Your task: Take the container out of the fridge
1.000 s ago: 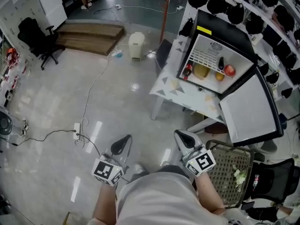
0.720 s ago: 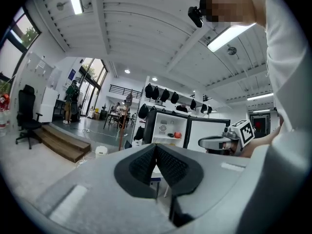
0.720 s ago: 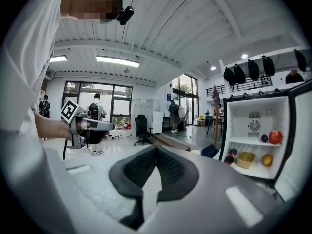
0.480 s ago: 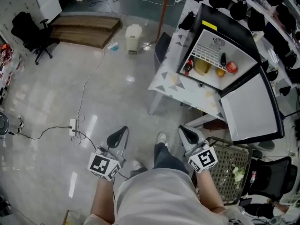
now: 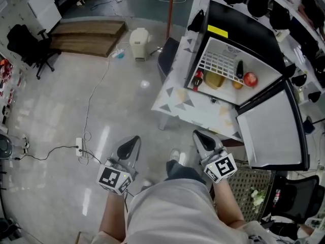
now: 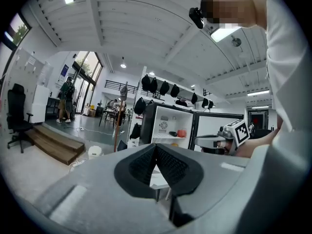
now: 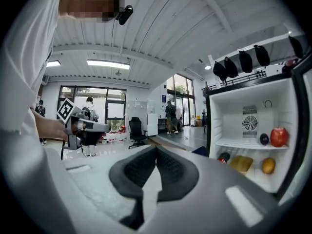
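Head view shows the task barely begun: the small black fridge [image 5: 254, 37] with a white interior stands on a white table [image 5: 185, 103] printed with grey triangles, and its white-lined door [image 5: 269, 131] is already swung wide open. Opening it is therefore done. Reaching in, gripping and lifting out are all left to do.

The squat yellow container [image 5: 217, 79] sits on the lower level of the fridge, under the wire shelf. It is between a dark red-capped bottle [image 5: 197, 79] and an orange fruit [image 5: 237, 84], with a red apple [image 5: 249, 79] further along.

Both tools are held low near the person's body, well apart from the fridge. The left gripper [image 5: 135, 139] has its fingers pressed together on nothing, and so does the right gripper [image 5: 196, 134]. Either would have to spread its jaws before any grasp.

Right gripper view faces the shelves and shows the container [image 7: 242, 164] most clearly. Even there its lid, its material and any handle are too small to make out. The dark oval thing [image 7: 263, 139] beside the apple cannot be identified. In the left gripper view the fridge is small and distant, and the container is not distinguishable.
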A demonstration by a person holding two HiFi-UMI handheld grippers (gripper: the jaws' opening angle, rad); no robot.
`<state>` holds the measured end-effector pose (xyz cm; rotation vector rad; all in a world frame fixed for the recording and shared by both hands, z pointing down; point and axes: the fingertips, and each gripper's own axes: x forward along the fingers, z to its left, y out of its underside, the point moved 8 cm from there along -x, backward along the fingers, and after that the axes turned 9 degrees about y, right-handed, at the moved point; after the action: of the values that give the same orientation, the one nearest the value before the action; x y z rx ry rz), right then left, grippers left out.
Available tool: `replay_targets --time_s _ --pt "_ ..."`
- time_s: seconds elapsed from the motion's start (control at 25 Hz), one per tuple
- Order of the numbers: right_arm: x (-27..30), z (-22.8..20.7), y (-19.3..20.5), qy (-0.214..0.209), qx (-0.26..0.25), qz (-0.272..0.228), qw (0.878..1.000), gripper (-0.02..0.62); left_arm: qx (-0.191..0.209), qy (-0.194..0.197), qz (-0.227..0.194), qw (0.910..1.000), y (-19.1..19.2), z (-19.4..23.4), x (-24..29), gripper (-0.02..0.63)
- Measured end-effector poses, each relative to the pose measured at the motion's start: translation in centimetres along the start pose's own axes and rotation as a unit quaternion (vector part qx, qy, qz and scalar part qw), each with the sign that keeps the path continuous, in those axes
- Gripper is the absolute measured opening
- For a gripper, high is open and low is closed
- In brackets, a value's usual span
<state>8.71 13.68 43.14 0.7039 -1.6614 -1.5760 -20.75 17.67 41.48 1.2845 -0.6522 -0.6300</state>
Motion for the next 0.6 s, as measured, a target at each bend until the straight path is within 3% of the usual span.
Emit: replay_targets --time_s 0.6 --pt "4.6 -13.6 1.2 -0.023 0.017 0.002 1.000 0.003 0.006 -0.013 0.029 0.9995 -1.6 0.7 14.2 0.008"
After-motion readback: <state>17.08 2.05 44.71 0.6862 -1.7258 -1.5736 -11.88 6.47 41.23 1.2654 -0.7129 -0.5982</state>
